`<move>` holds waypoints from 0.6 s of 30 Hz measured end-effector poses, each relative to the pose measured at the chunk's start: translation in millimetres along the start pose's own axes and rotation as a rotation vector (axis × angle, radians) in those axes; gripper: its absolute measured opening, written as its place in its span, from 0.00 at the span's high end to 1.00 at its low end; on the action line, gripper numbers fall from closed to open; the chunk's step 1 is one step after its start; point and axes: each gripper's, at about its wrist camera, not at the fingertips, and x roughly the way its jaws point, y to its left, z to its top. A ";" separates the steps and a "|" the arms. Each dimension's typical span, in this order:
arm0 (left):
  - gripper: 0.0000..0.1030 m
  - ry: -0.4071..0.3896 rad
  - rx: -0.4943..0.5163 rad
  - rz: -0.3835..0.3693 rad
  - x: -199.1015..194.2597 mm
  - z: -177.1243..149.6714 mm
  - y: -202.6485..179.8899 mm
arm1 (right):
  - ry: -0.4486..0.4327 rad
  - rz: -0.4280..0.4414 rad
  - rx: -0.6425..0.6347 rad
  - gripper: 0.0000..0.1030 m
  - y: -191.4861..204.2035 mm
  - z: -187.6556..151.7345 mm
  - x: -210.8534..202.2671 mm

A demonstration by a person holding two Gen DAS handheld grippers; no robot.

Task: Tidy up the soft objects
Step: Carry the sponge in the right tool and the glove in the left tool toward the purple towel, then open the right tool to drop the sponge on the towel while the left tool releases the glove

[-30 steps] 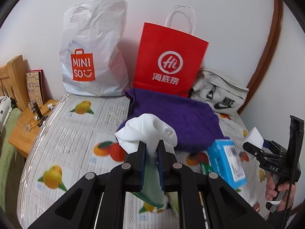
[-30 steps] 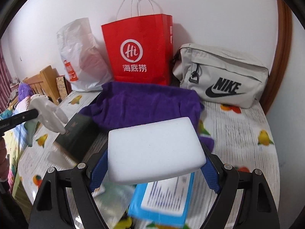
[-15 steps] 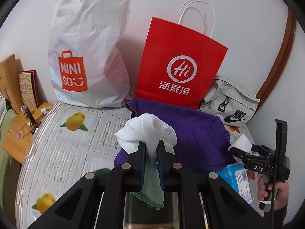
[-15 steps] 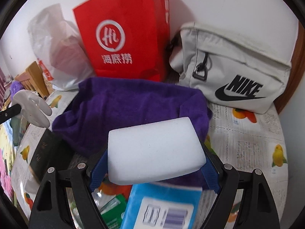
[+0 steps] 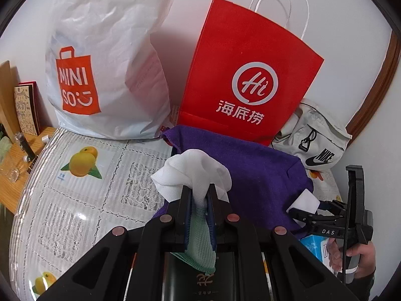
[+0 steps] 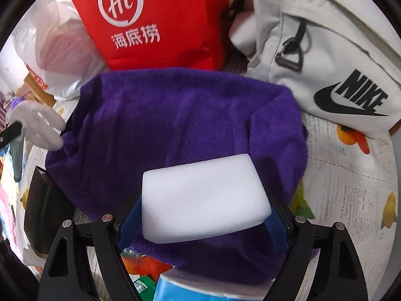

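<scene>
My left tool (image 5: 199, 198) pinching a white cloth (image 5: 191, 173) over the purple towel's (image 6: 175, 120) left edge, my right tool (image 6: 203, 210) clamped on a white sponge block (image 6: 203, 198) above that towel, towel lying on the fruit-print worktop (image 5: 82, 188) before a red paper bag (image 5: 248, 75)

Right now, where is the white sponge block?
The white sponge block is clamped in the right gripper, above the near edge of the purple towel, with the grey Nike bag beyond, to the right.

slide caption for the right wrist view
Right gripper holding a white sponge over a purple towel.
</scene>
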 end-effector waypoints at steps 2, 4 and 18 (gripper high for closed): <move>0.89 0.007 0.000 0.002 4.3 0.6 0.1 | 0.019 0.014 0.001 0.17 1.2 -0.2 4.2; 0.89 0.016 -0.003 -0.004 7.7 1.3 0.2 | 0.028 0.019 -0.011 0.16 3.0 -0.5 6.8; 0.89 0.056 0.010 -0.055 28.0 11.9 -16.5 | -0.120 -0.008 0.016 0.03 -3.6 -8.7 -37.5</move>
